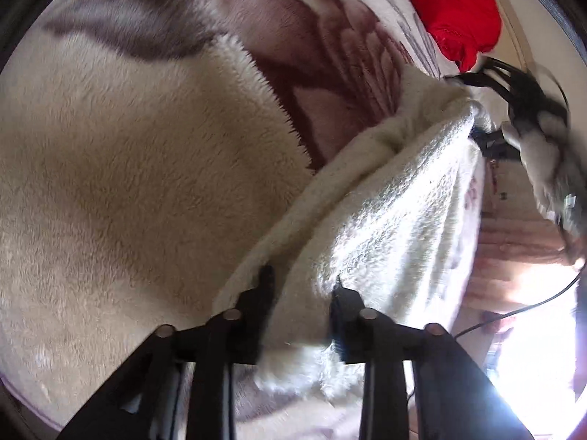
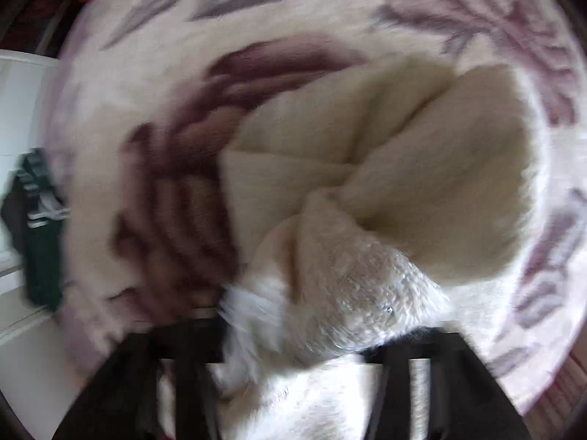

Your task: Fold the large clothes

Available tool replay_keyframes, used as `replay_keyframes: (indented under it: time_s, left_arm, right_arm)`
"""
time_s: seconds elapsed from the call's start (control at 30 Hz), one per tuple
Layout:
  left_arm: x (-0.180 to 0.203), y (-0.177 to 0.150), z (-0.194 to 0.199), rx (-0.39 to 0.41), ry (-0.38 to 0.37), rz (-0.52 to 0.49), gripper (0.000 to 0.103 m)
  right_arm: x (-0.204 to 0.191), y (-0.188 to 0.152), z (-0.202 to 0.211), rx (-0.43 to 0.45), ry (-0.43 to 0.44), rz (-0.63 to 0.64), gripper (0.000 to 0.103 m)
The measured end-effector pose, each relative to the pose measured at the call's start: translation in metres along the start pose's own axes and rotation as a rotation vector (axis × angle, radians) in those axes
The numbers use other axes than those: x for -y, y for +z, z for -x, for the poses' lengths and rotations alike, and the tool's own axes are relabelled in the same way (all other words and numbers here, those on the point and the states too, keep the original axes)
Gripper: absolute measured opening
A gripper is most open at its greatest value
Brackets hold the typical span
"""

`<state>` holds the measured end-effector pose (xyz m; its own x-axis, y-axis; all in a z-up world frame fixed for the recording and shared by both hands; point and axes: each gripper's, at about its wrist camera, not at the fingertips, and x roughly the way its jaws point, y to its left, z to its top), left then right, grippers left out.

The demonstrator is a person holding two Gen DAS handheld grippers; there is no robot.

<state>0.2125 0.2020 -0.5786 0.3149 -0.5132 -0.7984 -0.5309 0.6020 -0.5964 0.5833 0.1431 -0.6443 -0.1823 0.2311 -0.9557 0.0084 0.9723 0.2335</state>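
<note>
A large cream fleece garment (image 1: pixel 128 168) lies over a floral blanket (image 1: pixel 330 47) with maroon and grey flowers. My left gripper (image 1: pixel 302 286) is shut on a raised edge of the cream fleece, which stretches taut up to my right gripper (image 1: pixel 477 110) at the upper right. In the right wrist view the cream garment (image 2: pixel 403 168) hangs bunched and folded from my right gripper (image 2: pixel 293 333), which is shut on its fluffy edge. The right view is blurred by motion.
A red cloth (image 1: pixel 455 7) lies at the far upper right on the blanket. A dark green item (image 2: pixel 40 227) sits beside white furniture (image 2: pixel 22 117) at the left. Bright light and a cable (image 1: pixel 513 315) show at the right.
</note>
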Motion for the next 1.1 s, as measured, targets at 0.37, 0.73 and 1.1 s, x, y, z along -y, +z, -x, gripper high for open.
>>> replay_keyframes:
  time_s: [0.37, 0.73, 1.1]
  left_arm:
    - [0.126, 0.120, 0.017, 0.032, -0.044, -0.277, 0.066]
    - [0.249, 0.187, -0.137, -0.098, -0.068, -0.502, 0.020]
    - [0.137, 0.229, -0.133, -0.073, -0.320, -0.052, 0.023]
  right_arm:
    - [0.155, -0.040, 0.110, 0.194, 0.245, -0.123, 0.075]
    - [0.238, -0.008, 0.046, 0.260, 0.271, -0.277, 0.075]
    - [0.197, 0.020, 0.077, 0.389, 0.426, -0.117, 0.075]
